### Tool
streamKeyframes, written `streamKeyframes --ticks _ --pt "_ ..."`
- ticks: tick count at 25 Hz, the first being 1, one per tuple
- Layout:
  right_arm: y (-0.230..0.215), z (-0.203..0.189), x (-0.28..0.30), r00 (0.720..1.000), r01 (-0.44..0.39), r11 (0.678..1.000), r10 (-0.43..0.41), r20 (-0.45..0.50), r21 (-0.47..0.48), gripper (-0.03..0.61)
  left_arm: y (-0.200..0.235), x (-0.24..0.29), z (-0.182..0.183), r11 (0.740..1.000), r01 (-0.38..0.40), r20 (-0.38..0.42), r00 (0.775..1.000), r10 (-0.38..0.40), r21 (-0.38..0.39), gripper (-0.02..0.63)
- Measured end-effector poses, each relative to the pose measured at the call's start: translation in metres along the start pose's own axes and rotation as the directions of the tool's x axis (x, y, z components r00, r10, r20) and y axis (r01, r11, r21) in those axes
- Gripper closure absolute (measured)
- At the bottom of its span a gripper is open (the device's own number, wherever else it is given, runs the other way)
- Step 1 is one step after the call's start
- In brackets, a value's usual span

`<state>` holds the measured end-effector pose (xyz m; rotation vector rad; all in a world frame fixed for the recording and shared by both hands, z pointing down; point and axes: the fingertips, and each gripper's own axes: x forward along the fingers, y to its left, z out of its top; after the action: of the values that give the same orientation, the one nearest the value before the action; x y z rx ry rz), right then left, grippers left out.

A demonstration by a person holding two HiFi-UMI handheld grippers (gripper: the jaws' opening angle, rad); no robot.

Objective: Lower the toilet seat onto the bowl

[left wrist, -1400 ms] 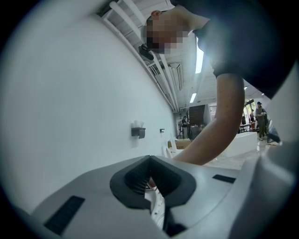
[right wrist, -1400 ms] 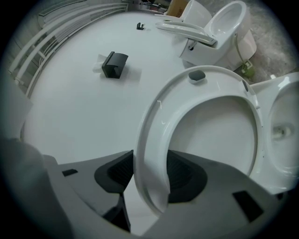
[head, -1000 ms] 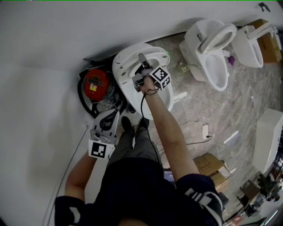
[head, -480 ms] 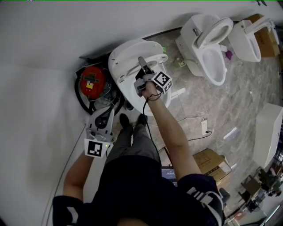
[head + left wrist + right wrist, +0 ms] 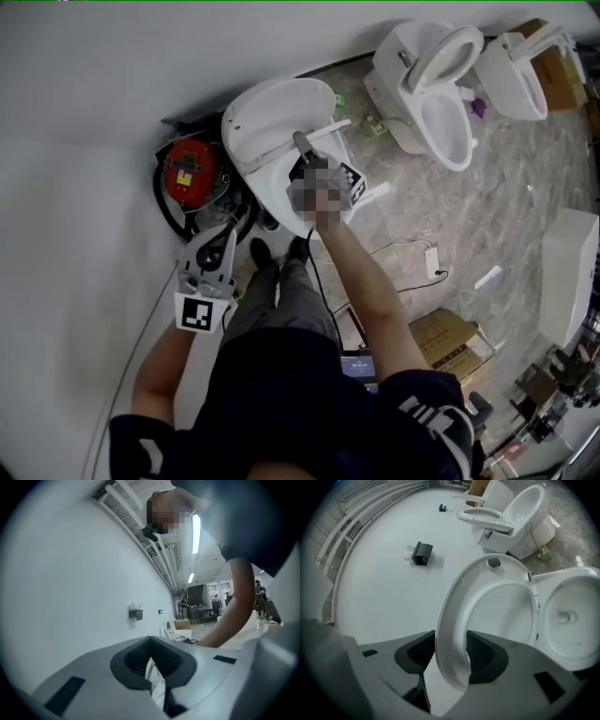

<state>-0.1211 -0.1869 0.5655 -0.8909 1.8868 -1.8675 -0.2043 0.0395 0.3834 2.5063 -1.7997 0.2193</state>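
your right gripper (image 5: pixel 302 145) reaches out over the toilet in front of you, and its own view shows the jaws closed on the toilet seat (image 5: pixel 451 620): one dark pad sits against each face of the white ring, near its free front end. the seat is up off the bowl (image 5: pixel 576 634), tilted, with its underside and a small grey bumper turned toward the gripper camera. the lid (image 5: pixel 501 616) shows through the ring behind it. in the head view the seat (image 5: pixel 328 127) appears as a thin white edge between the raised lid (image 5: pixel 272 112) and the open bowl (image 5: pixel 281 192). your left gripper (image 5: pixel 234 225) hangs low beside your left leg, near the foot of the toilet and well apart from the seat. in its own view the left gripper (image 5: pixel 151 667) has its pads drawn together to a thin slit with nothing between them. a red round machine (image 5: pixel 190 173) with black hose sits on the floor against the wall, just beside the toilet. a second toilet (image 5: pixel 427 80) with its seat up stands further along the wall.
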Motion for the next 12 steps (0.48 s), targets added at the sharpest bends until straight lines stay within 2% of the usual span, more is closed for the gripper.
streamKeyframes --ticks 12 --pt "-0.024 -0.007 -0.065 1.000 -0.006 1.000 0.006 0.006 -0.004 0.370 -0.032 -0.010 -0.005 0.999 0.035 -0.001 0.999 -0.035 0.011 0.589"
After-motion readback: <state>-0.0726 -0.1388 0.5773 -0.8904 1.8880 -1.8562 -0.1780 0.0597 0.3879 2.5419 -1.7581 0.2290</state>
